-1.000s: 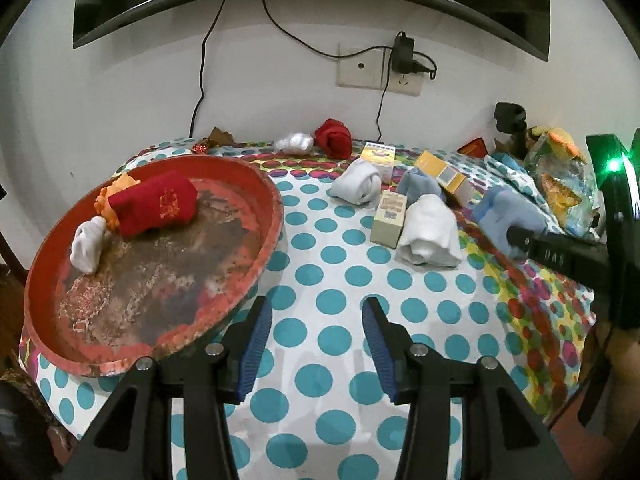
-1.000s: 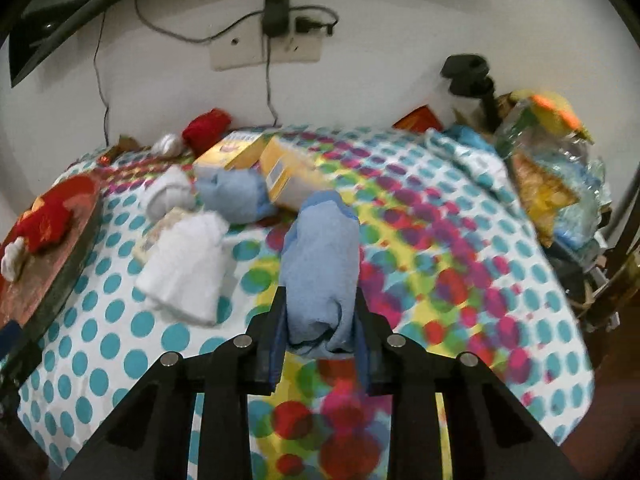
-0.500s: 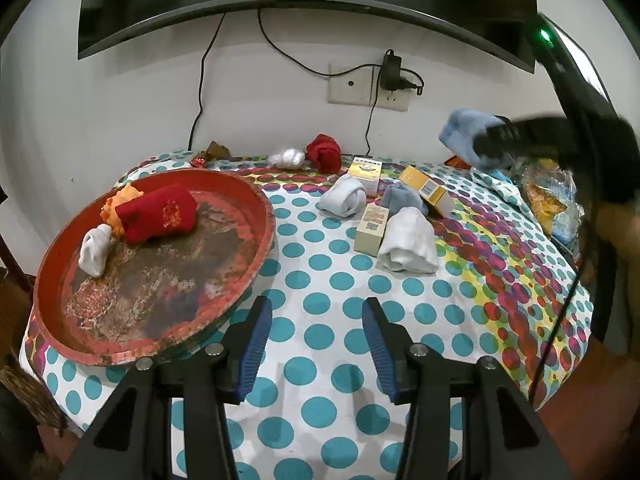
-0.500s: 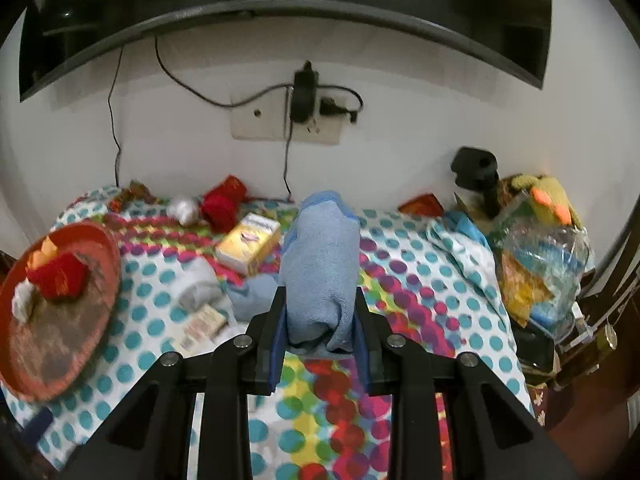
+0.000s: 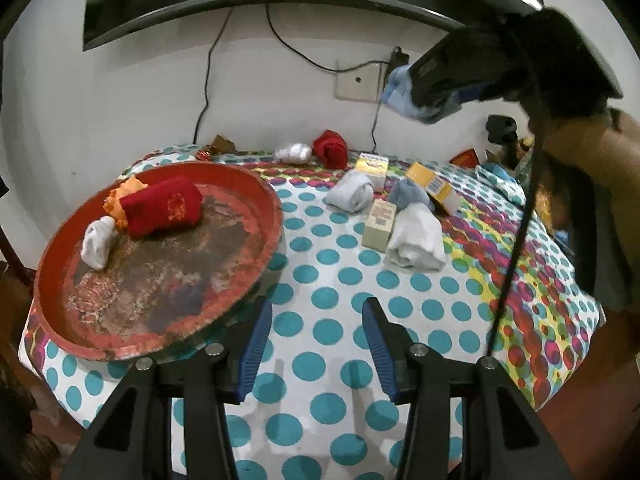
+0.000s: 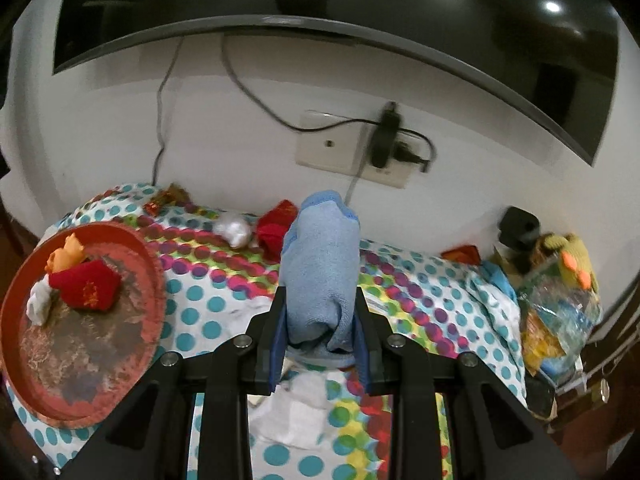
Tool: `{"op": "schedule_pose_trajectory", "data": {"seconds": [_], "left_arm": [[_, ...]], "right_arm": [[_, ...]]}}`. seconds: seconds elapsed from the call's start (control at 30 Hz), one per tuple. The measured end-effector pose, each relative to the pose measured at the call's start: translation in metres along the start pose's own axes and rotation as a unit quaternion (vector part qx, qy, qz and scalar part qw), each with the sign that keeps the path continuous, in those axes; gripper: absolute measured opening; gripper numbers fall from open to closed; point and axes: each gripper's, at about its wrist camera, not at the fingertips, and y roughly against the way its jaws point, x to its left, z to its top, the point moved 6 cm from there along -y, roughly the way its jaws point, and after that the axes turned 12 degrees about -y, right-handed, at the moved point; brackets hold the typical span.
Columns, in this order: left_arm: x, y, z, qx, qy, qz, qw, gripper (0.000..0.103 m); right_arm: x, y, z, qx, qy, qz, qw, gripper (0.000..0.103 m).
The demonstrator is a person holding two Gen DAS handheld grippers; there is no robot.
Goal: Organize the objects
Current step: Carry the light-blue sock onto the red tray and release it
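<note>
My right gripper [image 6: 320, 340] is shut on a rolled light blue cloth [image 6: 320, 272] and holds it high above the table; the cloth also shows in the left wrist view [image 5: 400, 92], up at the right. My left gripper [image 5: 316, 344] is open and empty, low over the dotted tablecloth, just right of the red round tray [image 5: 248, 264]. The tray [image 6: 152, 312] holds a red roll [image 5: 160, 206], a white roll [image 5: 96, 242] and an orange cloth [image 5: 124, 192].
On the table lie white rolls [image 5: 416, 236] [image 5: 352, 196], a grey-blue roll [image 5: 408, 194], a red roll [image 5: 330, 148], several small boxes [image 5: 378, 224] [image 5: 432, 186]. Plastic bags [image 6: 556, 316] crowd the right edge. A wall socket [image 6: 352, 152] and a monitor hang behind.
My right gripper has lifted the blue cloth off the table and carried it up and leftward. My left gripper has pulled back slightly and stays open.
</note>
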Motion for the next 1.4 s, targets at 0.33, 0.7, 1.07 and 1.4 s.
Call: {"op": "schedule_pose_trajectory", "data": {"seconds": [0.33,0.7,1.07,1.4], "left_arm": [[0.025,-0.006,-0.007,0.014,0.037,0.013,0.9991,0.048],[0.024,-0.023,-0.027,0.029,0.062,0.002,0.9976,0.048],[0.036,-0.029,-0.032,0.041,0.087,0.01,0.9953,0.048],[0.041,-0.033,-0.035,0.05,0.105,0.006,0.9933,0.048]], "right_arm": [[0.082,-0.01,-0.017,0.027,0.095,0.074,0.992,0.026],[0.16,-0.015,-0.046,0.1,0.228,0.17,0.953,0.026],[0.183,-0.048,-0.074,0.153,0.218,0.212,0.94,0.026],[0.2,-0.067,-0.079,0.164,0.215,0.22,0.937,0.026]]}}
